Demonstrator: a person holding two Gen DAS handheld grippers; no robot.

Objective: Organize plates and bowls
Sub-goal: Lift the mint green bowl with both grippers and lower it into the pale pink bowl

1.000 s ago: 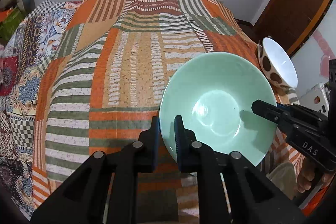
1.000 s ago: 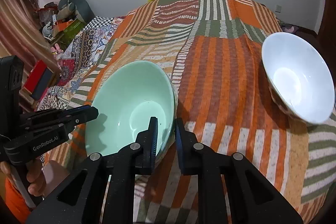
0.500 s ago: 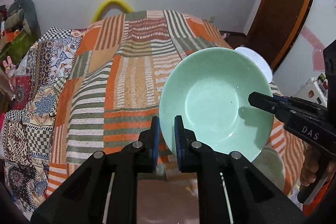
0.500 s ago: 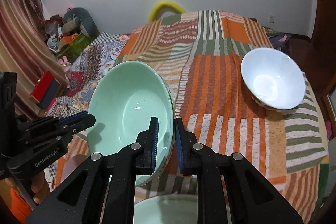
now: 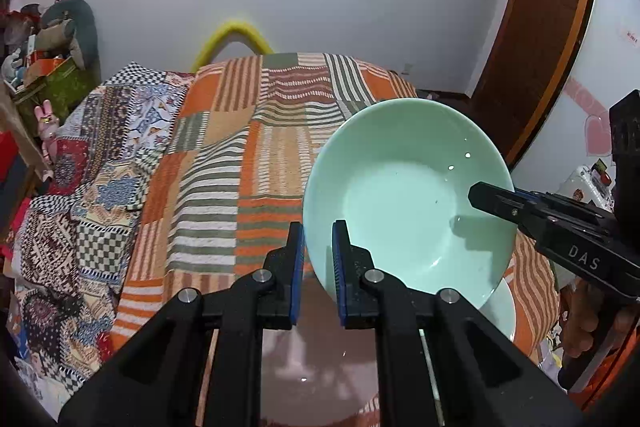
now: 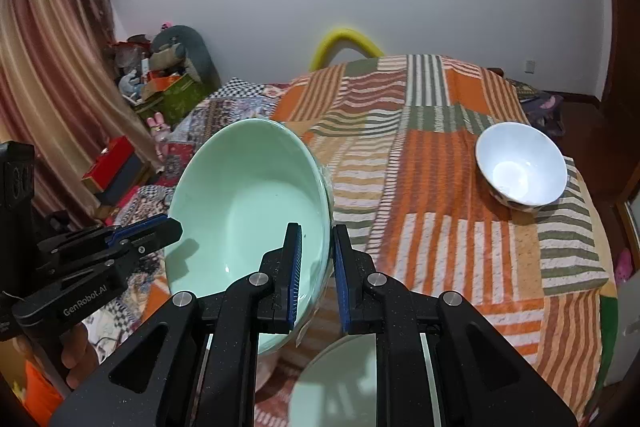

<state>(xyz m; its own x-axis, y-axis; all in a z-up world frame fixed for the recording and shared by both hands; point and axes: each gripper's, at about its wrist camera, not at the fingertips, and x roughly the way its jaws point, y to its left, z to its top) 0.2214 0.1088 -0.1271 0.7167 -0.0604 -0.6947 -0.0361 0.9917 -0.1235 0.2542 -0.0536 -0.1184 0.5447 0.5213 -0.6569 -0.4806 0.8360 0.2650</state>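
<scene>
Bed (image 6: 460, 267), striped patchwork quilt (image 6: 420, 155); white bowl (image 6: 522, 169) resting on it.

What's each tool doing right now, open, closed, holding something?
Left tool: closed on the rim of the green bowl.
Right tool: closed on the opposite rim of the same green bowl.

Both tools are matte black plastic with faint speckling. The left gripper (image 5: 318, 267) has blue ribbed pads (image 5: 297, 267) and round silver screws on its arms; the right gripper (image 6: 316, 267) looks the same. White lettering reads "DAS" and "GenRobot.AI". Bare fingers (image 5: 580, 327) show at lower right.
</scene>
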